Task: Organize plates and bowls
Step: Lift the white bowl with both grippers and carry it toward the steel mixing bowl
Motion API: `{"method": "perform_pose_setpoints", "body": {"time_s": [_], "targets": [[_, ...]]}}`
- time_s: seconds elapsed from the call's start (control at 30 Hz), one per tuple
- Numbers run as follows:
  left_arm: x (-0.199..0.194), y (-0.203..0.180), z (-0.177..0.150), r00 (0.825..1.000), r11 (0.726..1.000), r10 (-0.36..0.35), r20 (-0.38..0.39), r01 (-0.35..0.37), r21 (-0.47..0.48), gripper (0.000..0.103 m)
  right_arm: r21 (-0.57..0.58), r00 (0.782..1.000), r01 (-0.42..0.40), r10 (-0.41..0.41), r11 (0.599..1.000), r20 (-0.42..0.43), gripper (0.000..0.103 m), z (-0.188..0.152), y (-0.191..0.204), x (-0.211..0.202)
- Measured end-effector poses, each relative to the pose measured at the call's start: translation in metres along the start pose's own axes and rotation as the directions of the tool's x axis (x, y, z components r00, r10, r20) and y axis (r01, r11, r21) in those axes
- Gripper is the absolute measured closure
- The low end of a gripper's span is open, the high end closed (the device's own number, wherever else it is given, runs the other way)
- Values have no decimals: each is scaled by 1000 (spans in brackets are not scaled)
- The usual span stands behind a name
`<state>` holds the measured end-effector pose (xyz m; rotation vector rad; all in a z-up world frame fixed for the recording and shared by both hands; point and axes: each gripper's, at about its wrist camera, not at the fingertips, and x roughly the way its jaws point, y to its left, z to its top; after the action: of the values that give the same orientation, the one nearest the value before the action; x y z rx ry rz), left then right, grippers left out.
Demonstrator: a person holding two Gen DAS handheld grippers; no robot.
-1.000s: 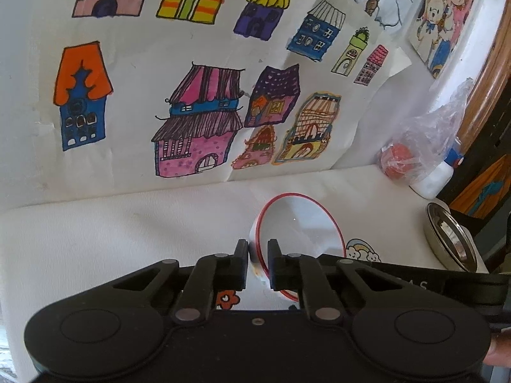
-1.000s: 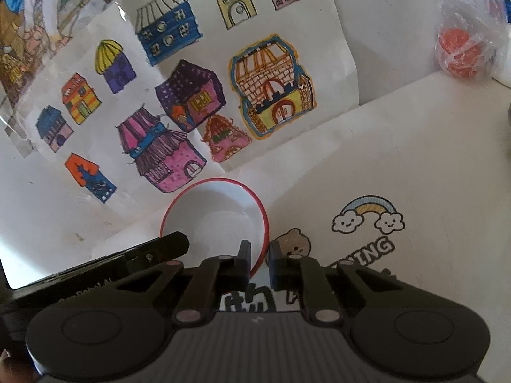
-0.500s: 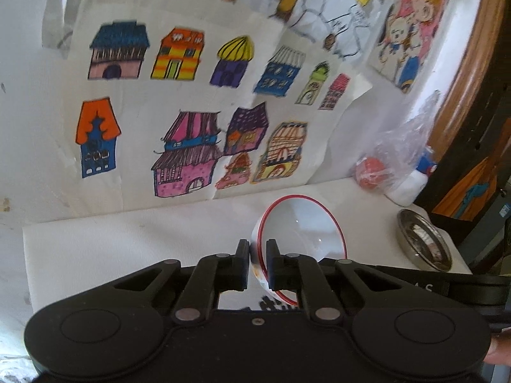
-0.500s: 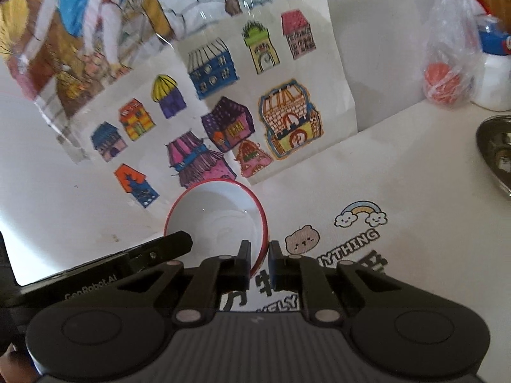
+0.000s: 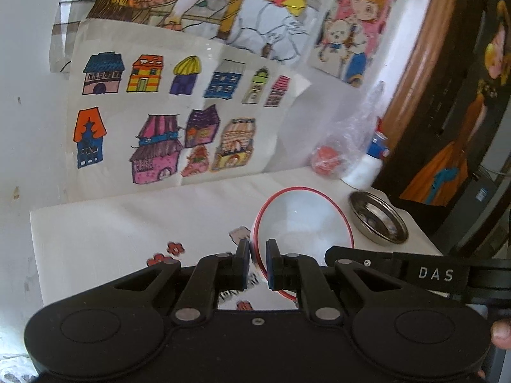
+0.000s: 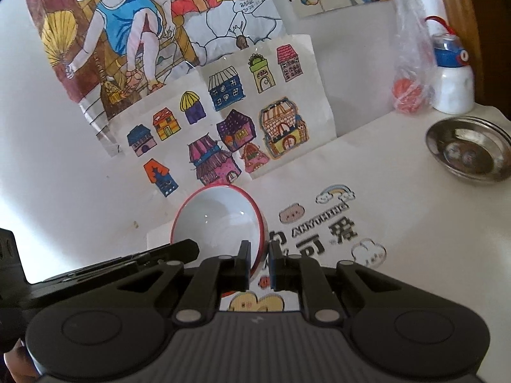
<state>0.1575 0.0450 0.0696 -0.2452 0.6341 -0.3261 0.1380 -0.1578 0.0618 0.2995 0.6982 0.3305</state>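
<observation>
A white bowl with a red rim (image 5: 303,220) hangs above the table, held from both sides. My left gripper (image 5: 257,263) is shut on its left rim, and the right gripper's black finger shows at the bowl's right side. In the right wrist view the same bowl (image 6: 217,220) sits left of centre, with my right gripper (image 6: 258,265) shut on its right rim and the left gripper's finger at its left. A shallow steel dish (image 5: 378,221) (image 6: 469,153) rests on the table at the far right.
The table wears a white cloth (image 6: 383,223) printed with cartoon animals and lettering. Children's drawings of houses (image 5: 166,127) lean on the wall behind. A clear bag with a red ball (image 6: 407,92) and a white bottle (image 6: 453,83) stand at the back right corner.
Both grippers have risen and pulled back with the bowl between them. More of the wall drawings and the whole steel dish have come into view.
</observation>
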Motion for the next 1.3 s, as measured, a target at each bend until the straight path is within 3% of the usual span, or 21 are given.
{"method": "perform_pose_setpoints", "body": {"time_s": [0.67, 1.3], "targets": [[-56, -12, -58, 996, 997, -64, -55, 66, 33, 92, 1, 999, -2, 2, 1000, -55, 88, -64, 12, -50], [-61, -12, -87, 985, 996, -48, -167, 60, 67, 92, -63, 985, 13, -24, 998, -170, 88, -80, 19, -50]]}}
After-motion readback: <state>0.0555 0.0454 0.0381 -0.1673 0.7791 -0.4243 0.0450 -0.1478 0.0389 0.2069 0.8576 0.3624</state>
